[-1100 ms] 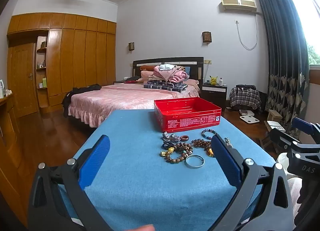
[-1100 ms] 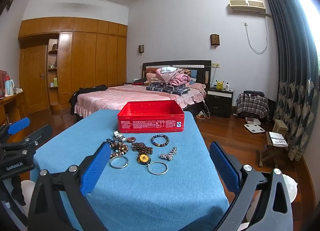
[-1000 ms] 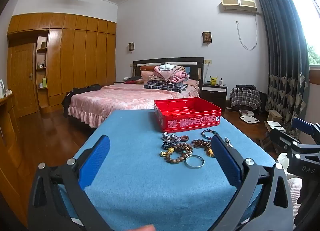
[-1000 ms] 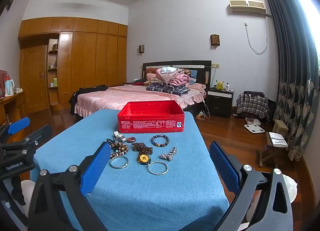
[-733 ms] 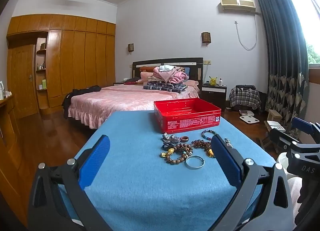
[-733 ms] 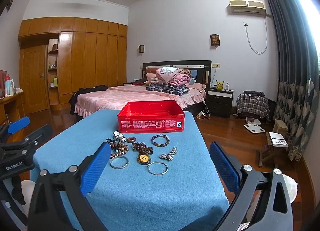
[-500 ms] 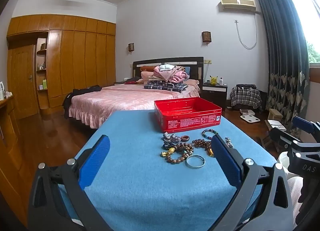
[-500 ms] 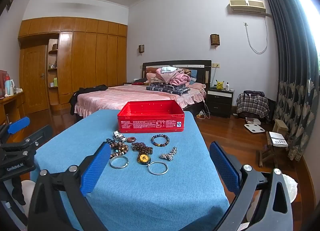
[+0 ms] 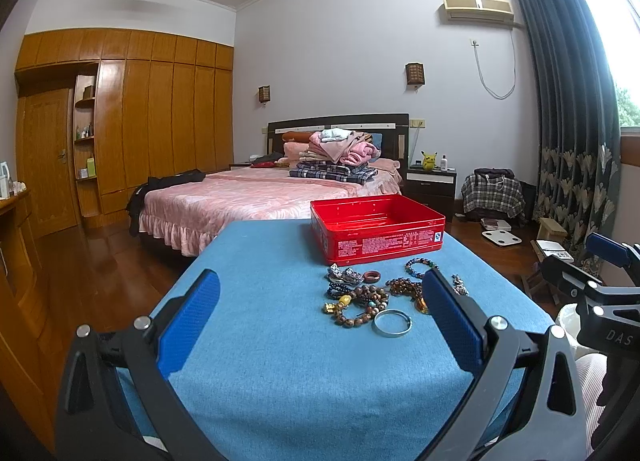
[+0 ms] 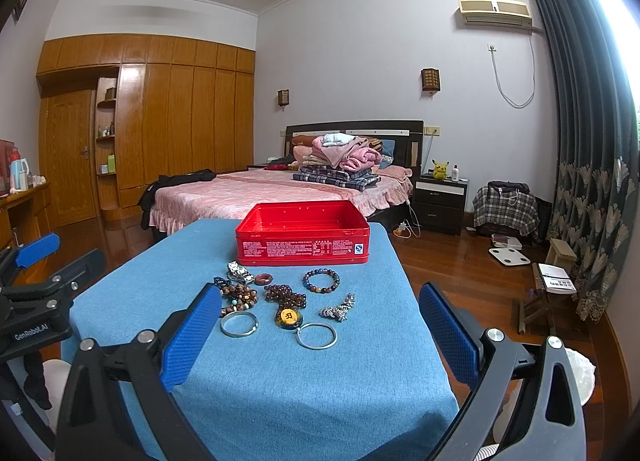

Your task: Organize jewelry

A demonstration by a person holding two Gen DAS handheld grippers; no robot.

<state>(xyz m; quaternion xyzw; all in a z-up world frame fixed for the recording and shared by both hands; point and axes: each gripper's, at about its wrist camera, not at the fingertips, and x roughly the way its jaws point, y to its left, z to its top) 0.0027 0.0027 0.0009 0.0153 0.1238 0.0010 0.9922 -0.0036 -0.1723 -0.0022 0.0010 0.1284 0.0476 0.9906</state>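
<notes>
No real change over the last second: left gripper (image 9: 320, 317) and right gripper (image 10: 316, 331) stay wide, empty. Jewelry (image 10: 280, 297) untouched at 6 o'clock of red tin (image 10: 302, 235); sorting not started.

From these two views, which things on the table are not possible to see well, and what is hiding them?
- Floor of the red tin: both views, hidden by its own front wall.
- Amber pendant: left view, mostly behind the left tongs' blue pad.
- Bead pile: right view, its left edge is covered by the right tongs' pad.
- Print on the tin: both views, too small to read.
- Near table edge: both views, behind the tongs.
</notes>
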